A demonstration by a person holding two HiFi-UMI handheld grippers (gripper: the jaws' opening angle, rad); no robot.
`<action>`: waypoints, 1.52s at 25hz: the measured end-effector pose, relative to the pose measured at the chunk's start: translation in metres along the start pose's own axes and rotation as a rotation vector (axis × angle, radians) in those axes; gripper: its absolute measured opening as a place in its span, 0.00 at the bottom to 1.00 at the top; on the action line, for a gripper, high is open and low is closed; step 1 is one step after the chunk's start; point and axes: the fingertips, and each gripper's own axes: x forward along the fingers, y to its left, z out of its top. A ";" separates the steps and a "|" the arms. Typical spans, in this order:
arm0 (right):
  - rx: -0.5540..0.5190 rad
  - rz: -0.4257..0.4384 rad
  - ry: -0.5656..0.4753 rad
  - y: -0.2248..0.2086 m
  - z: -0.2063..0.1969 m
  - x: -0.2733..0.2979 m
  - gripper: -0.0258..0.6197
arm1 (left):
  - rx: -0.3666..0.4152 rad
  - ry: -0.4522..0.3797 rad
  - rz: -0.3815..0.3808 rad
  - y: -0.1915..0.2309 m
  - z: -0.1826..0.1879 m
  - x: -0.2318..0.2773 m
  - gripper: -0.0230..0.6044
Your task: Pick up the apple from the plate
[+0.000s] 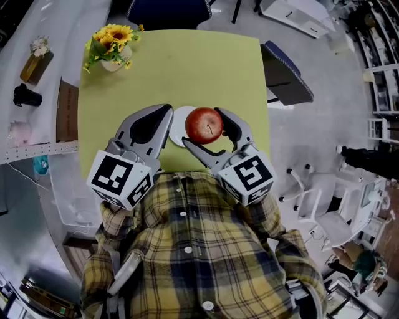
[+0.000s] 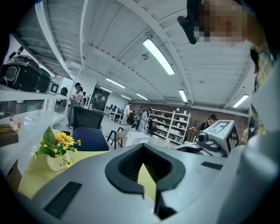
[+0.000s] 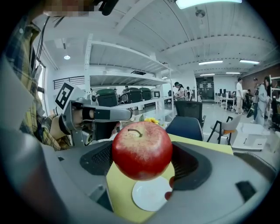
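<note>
The yellow-green table [image 1: 199,68] filled the middle of the head view. Its top was bare from the far edge down to the grippers, with open floor past its right edge. 1 blue chair [image 1: 168,11] stood at the far edge and a 2nd chair [image 1: 285,73] at the right side, both close to the table. A white counter [image 1: 37,106] ran along the left side.

The left gripper [image 1: 167,115] hung just left of the plate, its claw clenched on nothing, jaw tips meeting and the hollow between the pads empty. The right gripper [image 1: 210,134] was grasping the apple, 1 jaw on each side of the fruit.

A pot of sunflowers [image 1: 112,47] stood at the table's far left corner, well apart from both grippers. The white plate [image 3: 151,194] lay on the near middle of the table. The red apple [image 3: 142,149] was held stem up above it.

Only the right gripper view showed table between apple and plate, so the fruit was clear of the dish; in the head view the apple overlapped the plate's right part. The left gripper view showed shelving and people far across the room.
</note>
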 end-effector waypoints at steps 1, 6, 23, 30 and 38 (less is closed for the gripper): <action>0.003 0.005 0.001 0.000 0.000 0.000 0.65 | 0.004 0.000 0.001 0.000 0.000 0.001 0.03; -0.006 0.020 0.007 0.001 -0.001 0.002 0.65 | 0.020 -0.002 0.007 -0.001 0.002 0.003 0.03; 0.003 0.029 0.021 -0.014 -0.002 -0.003 0.65 | 0.036 0.016 -0.008 -0.007 0.002 0.016 0.03; -0.003 0.030 0.019 -0.012 -0.005 -0.003 0.65 | 0.034 0.012 0.009 -0.003 0.002 0.011 0.03; -0.001 0.035 0.029 -0.006 -0.009 0.000 0.65 | 0.027 0.014 0.021 0.001 -0.004 0.004 0.03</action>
